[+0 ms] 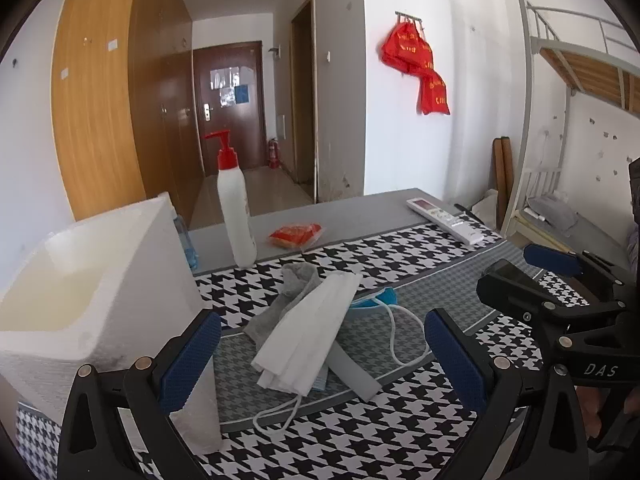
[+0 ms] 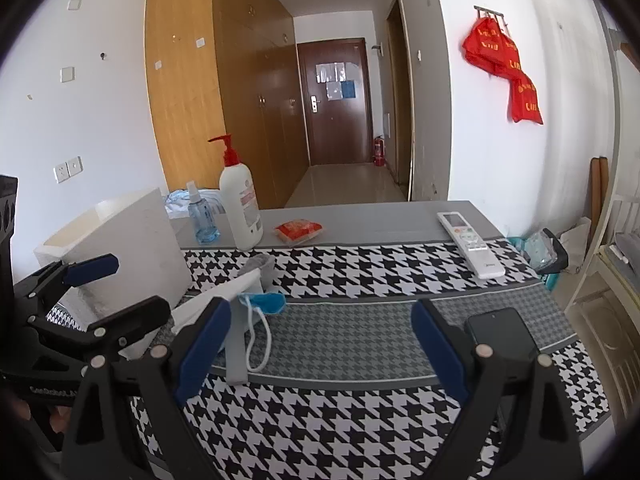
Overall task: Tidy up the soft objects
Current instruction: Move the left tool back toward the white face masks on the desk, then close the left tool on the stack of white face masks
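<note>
Left gripper [image 1: 322, 354]: its blue-padded fingers [image 1: 188, 356] stand wide apart with nothing between them, raised above the black-and-white houndstooth table cover [image 1: 360, 440]. Right gripper [image 2: 320, 354]: likewise spread, nothing gripped, poised over the grey band of the same cover; in the left wrist view it shows at the right edge.

Soft objects — a single overlapping pile directly ahead of the left gripper. On top lies a white pleated face mask [image 1: 308, 328] with a white ear loop trailing toward the near edge. Under it, a flat grey strap-like strip [image 1: 352, 372] projects forward. A crumpled grey cloth [image 1: 288, 288] lies beneath the mask on its far side, and a blue face mask [image 1: 380, 298] sits just right of the white one, its white ear cord [image 1: 404, 340] looping across the cover. From the right wrist view the pile lies ahead and to the left, partly hidden by the left finger.

A white foam box [image 1: 100, 288], open at the top, stands just left of the pile. A black smartphone [image 2: 502, 338] lies flat near the right gripper's right finger.

Farther back: a white pump bottle with a red dispenser [image 1: 234, 208] stands upright on the bare grey tabletop; beside it a small clear blue spray bottle [image 2: 202, 216]; a red plastic packet [image 1: 296, 235] lies flat; a white remote control [image 1: 448, 220] rests at the far right corner.

On the far wall — red bags [image 1: 416, 64] hang from a hook rail.
</note>
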Demonstrator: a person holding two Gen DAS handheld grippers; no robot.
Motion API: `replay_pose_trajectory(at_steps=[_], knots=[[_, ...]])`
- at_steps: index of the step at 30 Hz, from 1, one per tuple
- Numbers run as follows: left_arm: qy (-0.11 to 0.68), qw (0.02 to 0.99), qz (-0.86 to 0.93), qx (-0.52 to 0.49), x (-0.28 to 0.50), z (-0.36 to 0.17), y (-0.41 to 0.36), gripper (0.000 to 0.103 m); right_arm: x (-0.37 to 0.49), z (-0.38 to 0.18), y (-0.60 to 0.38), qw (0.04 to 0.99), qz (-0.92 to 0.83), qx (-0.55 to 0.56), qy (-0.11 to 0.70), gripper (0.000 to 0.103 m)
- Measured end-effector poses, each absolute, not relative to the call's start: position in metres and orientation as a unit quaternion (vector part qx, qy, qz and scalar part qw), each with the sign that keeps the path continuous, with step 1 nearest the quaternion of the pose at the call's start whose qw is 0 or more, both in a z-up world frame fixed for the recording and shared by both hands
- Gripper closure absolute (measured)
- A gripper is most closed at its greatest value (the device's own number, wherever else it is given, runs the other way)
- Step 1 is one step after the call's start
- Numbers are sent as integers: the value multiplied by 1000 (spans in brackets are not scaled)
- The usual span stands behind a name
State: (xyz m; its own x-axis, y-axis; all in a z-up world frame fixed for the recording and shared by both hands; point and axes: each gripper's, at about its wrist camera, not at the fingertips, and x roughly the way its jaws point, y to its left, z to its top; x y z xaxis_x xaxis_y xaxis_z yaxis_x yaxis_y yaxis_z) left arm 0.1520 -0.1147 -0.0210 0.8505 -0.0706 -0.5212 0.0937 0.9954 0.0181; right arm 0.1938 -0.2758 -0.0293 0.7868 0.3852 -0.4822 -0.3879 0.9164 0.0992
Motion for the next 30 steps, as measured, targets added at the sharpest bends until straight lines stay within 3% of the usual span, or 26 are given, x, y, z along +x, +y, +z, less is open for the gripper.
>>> replay_pose_trajectory(at_steps=[23, 30], knots=[[299, 953, 14, 32, 170, -50, -117, 2, 213, -46, -279, 936, 208, -10, 284, 9], [322, 946, 18, 26, 179, -58, -116, 19, 217, -49, -279, 933, 214, -14, 288, 9]])
